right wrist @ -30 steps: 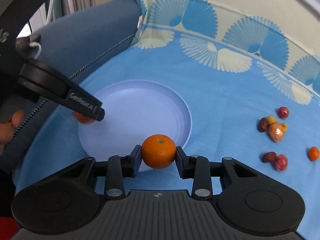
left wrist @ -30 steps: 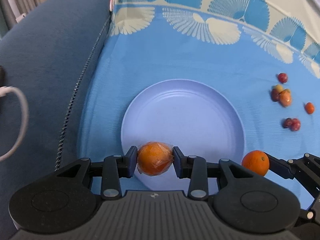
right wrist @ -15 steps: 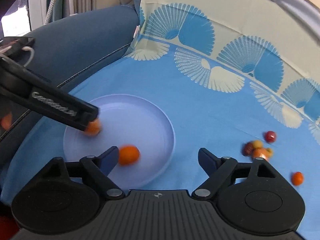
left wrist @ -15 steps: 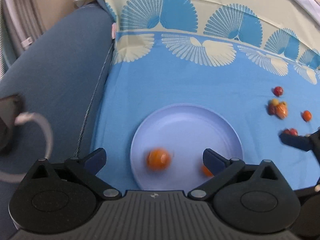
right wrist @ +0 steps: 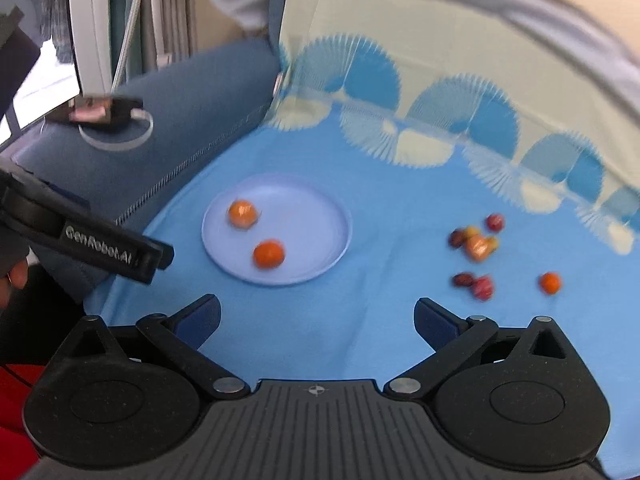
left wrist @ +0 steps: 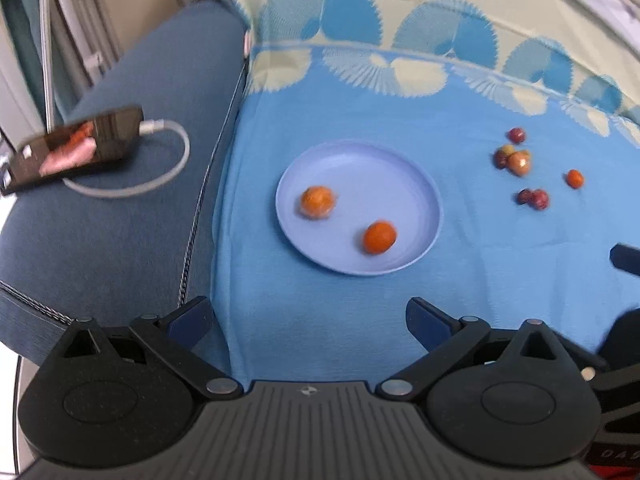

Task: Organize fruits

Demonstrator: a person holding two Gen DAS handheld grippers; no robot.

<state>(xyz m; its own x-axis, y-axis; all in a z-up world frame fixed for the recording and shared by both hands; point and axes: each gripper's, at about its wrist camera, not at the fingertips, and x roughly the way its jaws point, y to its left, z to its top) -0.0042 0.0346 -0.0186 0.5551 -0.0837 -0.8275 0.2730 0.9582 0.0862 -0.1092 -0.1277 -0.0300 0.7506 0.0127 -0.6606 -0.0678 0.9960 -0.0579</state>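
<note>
Small fruits (left wrist: 520, 160) at 2 o'clock blur together; plate (left wrist: 400, 168) holds two oranges (left wrist: 379, 237); left gripper (left wrist: 308, 316) and right gripper (right wrist: 316, 316) both gape empty

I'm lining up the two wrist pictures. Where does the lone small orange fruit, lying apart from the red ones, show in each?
Left wrist: the small orange fruit lies at the right, beyond the red fruits.
Right wrist: the same fruit lies at the lower right, right of the red pair.
Shared landmark: the blue plate holding two oranges, left of it in both.
</note>
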